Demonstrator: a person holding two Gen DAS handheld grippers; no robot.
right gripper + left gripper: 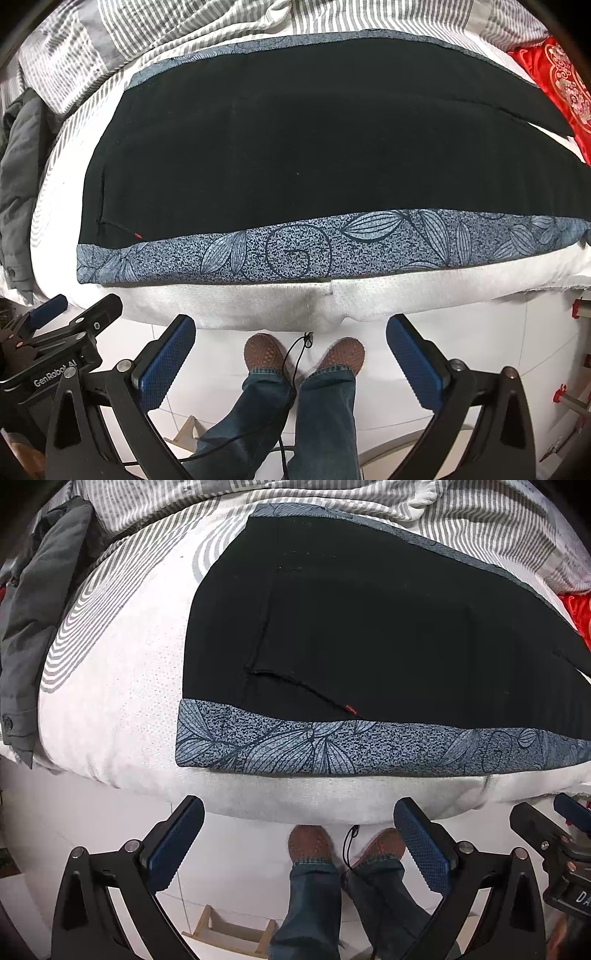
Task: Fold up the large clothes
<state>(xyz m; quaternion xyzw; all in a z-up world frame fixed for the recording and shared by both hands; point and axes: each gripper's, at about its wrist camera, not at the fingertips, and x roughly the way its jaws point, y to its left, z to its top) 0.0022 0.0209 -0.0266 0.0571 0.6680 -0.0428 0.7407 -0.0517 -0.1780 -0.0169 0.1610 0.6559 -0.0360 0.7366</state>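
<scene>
Readable text: "GenRobot AI" in white on the left gripper (pixel 55 325) body as seen from the right wrist view; only "DA" legible on the right gripper (pixel 554 819) body at the edge of the left wrist view, rest cut off. Small red tab (pixel 350 709) on the black garment (pixel 369 635) near a pocket seam, print on it too small to read. Large circular line motif (pixel 298 248) on the blue patterned cloth (pixel 332 240), possibly a letter, not clear. Left gripper (pixel 299 838) wide open, blue pads well apart, holding nothing, hovering off the bed edge above the floor. Right gripper (pixel 291 354) likewise wide open, empty, just beside the left one. Black garment spread flat on the blue leaf-print cloth, which shows as a band along the near edge and a thin strip at the far edge; right end of both runs out of frame in the left wrist view. Both lying on a white mattress cover (pixel 110 709) with grey striped arcs. Grey-and-white striped bedding (pixel 184 33) bunched at the far side. Grey jacket (pixel 26 635) heaped at the left bed edge, partly cut off. Red cushion with gold embroidery (pixel 565 81) at far right, partly cropped. White tiled floor (pixel 480 350) below. Brown shoes (pixel 264 350) and blue jeans (pixel 325 417) between the fingers; thin black cord (pixel 295 354) hanging between the legs. Pale wooden frame (pixel 229 930) on floor, partly hidden.
</scene>
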